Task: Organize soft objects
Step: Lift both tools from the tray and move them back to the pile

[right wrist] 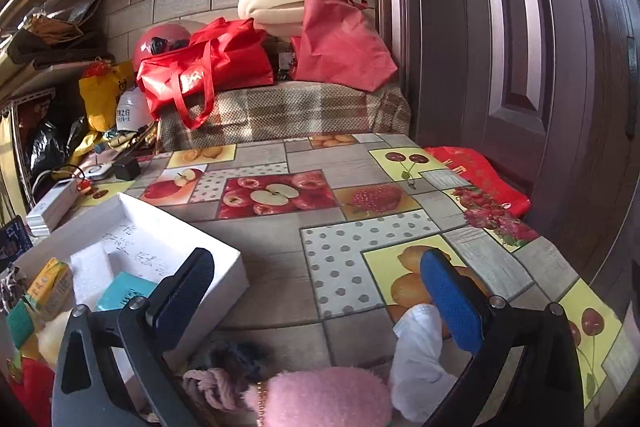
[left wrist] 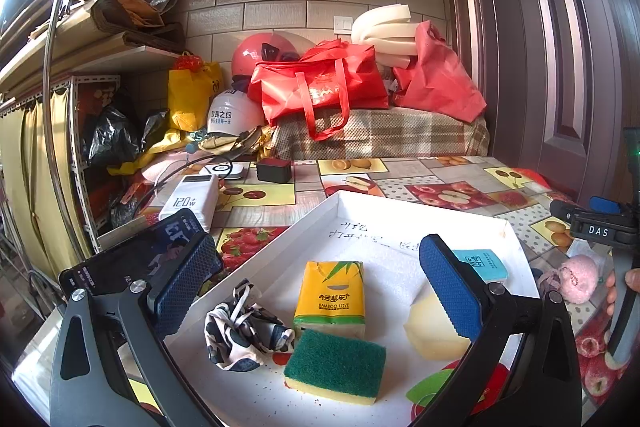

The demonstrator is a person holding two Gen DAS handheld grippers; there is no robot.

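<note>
A white shallow box [left wrist: 400,205] lies on the fruit-print table. In it are a green-and-yellow sponge [left wrist: 336,367], a yellow tissue pack [left wrist: 332,293], a black-and-white cloth scrunchie [left wrist: 244,333], a pale yellow sponge [left wrist: 430,333] and a teal packet [left wrist: 482,263]. My left gripper [left wrist: 316,287] hovers open and empty over the box. My right gripper [right wrist: 320,295] is open and empty above a pink fluffy pompom [right wrist: 324,397], a pink braided rope [right wrist: 210,385], a dark fuzzy item [right wrist: 240,353] and a white cloth [right wrist: 420,351] beside the box [right wrist: 224,267].
A phone [left wrist: 132,259], a white power bank [left wrist: 192,197] and a black charger [left wrist: 274,169] sit left of the box. Red bags [left wrist: 320,83], helmets and foam are piled at the back. A brown door [right wrist: 520,67] stands on the right.
</note>
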